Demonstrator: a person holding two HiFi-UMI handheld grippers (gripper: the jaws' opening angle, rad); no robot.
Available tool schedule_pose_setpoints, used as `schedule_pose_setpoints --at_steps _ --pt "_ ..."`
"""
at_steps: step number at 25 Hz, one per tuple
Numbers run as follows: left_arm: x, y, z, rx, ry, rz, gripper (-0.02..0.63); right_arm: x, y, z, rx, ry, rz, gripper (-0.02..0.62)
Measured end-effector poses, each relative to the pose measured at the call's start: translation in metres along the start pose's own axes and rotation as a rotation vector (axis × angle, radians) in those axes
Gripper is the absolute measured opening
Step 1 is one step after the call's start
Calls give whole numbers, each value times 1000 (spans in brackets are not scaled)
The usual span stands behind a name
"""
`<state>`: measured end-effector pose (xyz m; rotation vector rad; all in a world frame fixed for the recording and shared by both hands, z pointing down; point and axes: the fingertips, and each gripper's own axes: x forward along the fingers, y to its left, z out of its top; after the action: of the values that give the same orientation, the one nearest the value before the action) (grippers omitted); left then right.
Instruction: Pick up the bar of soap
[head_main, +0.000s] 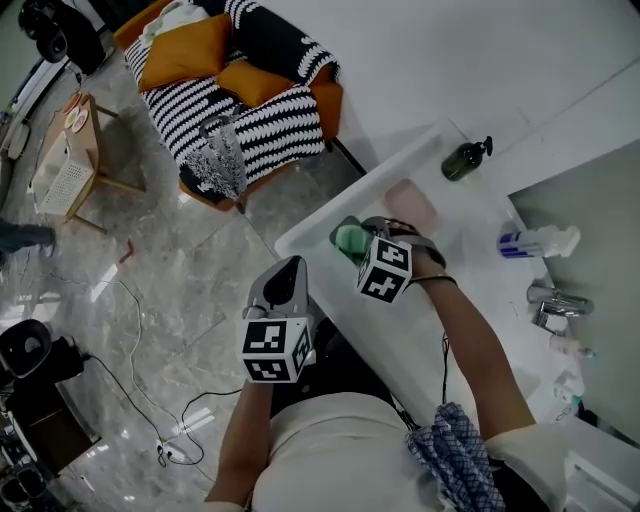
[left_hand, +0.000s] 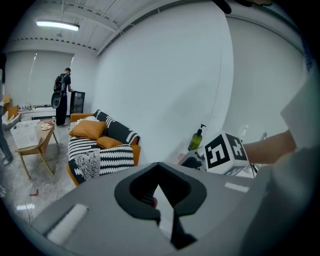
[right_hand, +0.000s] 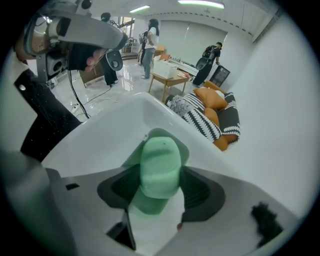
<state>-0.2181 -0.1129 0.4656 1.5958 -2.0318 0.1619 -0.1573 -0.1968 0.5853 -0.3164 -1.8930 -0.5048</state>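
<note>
The pale green bar of soap (right_hand: 160, 167) lies on a green soap dish (right_hand: 149, 207) at the near corner of the white sink counter (head_main: 310, 235). My right gripper (right_hand: 160, 176) stands open with the bar between its dark ribbed pads (right_hand: 196, 187), which sit close beside the bar's two sides. In the head view, the right gripper (head_main: 352, 243) hangs over the soap (head_main: 350, 238), and its marker cube hides most of the jaws. My left gripper (head_main: 285, 278) hovers off the counter's front edge over the floor. Its fingertips (left_hand: 159, 167) meet with nothing held.
On the counter stand a dark green pump bottle (head_main: 463, 158), a pink pad (head_main: 412, 205), a white and blue bottle (head_main: 535, 242) and a chrome tap (head_main: 555, 305). A striped sofa with orange cushions (head_main: 235, 90) and a wooden table (head_main: 70, 150) stand on the marble floor. People stand far off.
</note>
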Motion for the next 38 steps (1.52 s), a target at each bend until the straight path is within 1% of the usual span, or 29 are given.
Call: schedule_pose_setpoints --at_steps 3,7,11,14,19,23,27,35,38 --pt "-1 2 3 2 -11 4 8 -1 -1 0 13 -15 -25 255" --pt "-5 2 12 12 -34 8 8 -1 0 1 1 -17 -44 255" --pt "-12 8 18 25 -71 35 8 -4 1 1 1 -20 -69 255" --pt "-15 11 19 19 -78 41 8 -13 -4 10 1 -63 -111 255" --pt "-16 5 19 21 -85 32 8 -36 -10 20 47 -128 -145 255" --pt "-17 -1 21 32 -90 11 8 -56 -12 21 125 -177 -172 255" --pt "-18 -8 21 38 -95 -13 8 -77 -8 19 239 -229 -197 255" --pt "-12 -35 23 73 -106 -84 8 -113 -9 -5 441 -289 -288 255" --pt "-10 -41 26 95 -109 -101 8 -123 -4 -12 510 -314 -304 255"
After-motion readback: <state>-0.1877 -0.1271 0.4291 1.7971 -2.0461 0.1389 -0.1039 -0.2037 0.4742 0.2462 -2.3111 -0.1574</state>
